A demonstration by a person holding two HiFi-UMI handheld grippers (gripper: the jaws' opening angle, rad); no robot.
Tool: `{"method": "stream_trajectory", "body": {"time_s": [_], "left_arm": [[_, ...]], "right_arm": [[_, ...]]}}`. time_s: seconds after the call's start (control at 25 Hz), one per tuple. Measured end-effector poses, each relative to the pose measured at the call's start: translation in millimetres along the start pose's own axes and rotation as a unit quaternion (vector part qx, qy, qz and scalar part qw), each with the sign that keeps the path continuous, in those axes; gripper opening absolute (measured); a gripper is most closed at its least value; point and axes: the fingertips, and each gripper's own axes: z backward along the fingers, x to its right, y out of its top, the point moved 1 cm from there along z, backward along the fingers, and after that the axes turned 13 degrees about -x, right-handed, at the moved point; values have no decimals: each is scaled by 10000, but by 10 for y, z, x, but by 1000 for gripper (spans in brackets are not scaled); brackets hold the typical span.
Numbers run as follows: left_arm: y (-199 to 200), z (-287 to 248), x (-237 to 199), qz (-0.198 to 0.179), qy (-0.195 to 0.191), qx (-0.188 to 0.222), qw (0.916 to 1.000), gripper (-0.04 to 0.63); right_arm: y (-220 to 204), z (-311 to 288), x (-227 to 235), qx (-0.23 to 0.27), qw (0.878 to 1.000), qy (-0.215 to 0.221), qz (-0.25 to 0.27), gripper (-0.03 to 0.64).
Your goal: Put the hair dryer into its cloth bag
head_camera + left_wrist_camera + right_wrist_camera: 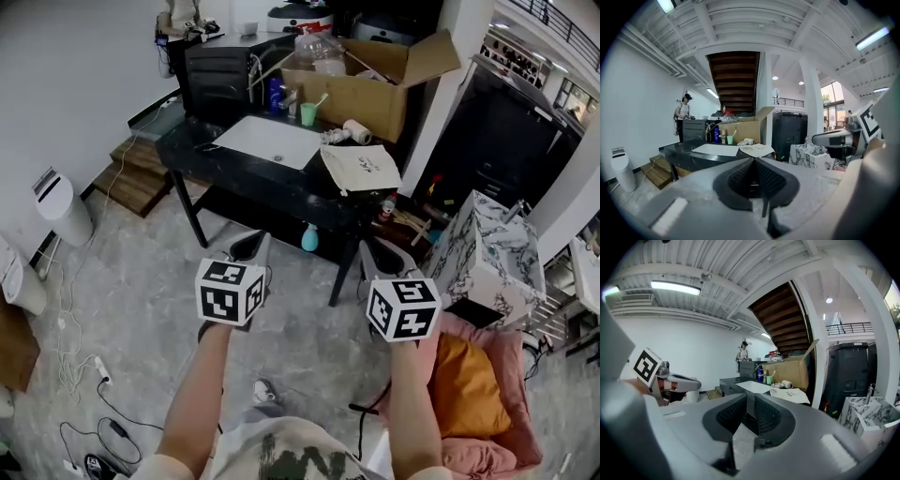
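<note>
A white hair dryer (349, 132) lies on the black table (202, 148) in front of a cardboard box. Beside it, at the table's near right corner, lies its pale cloth bag (361, 169), flat. Both also show far off in the left gripper view, hair dryer (748, 141) and bag (757, 150), and in the right gripper view, hair dryer (783, 384) and bag (790, 395). My left gripper (253, 244) is held over the floor well short of the table, shut and empty (754, 159). My right gripper (377, 251) is level with it, jaws a narrow gap apart, nothing between them (750, 397).
An open cardboard box (361, 84), a green cup (308, 113) and a white sheet (272, 141) share the table. A marbled box (483, 253) and a pink chair with an orange cushion (464, 384) stand right. A white bin (64, 208), floor cables, wooden steps (131, 178) and a person (178, 19) are left.
</note>
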Motion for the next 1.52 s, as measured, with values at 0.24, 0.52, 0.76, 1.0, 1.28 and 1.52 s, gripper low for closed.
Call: {"method": "stream_trajectory", "body": {"time_s": [0.24, 0.52, 0.76, 1.0, 1.28, 1.52], "left_arm": [[159, -336, -376, -56, -302, -26, 9995, 74], [325, -596, -819, -84, -615, -46, 9981, 146], [432, -727, -1082, -15, -691, 13, 9976, 243], [485, -802, -1286, 97, -683, 87, 9976, 287], [524, -998, -1349, -29, -648, 34, 9979, 300], [652, -1356, -1408, -59, -688, 10, 9976, 305]], "right_arm": [[158, -419, -70, -97, 9997, -199, -111, 74], [360, -818, -209, -184, 9989, -400, -181, 118], [453, -1032, -279, -218, 9981, -501, -281, 177], [481, -1195, -292, -288, 9975, -551, -343, 235], [520, -1372, -153, -260, 9975, -559, -358, 267], [573, -1680, 83, -247, 9973, -557, -405, 272]]}}
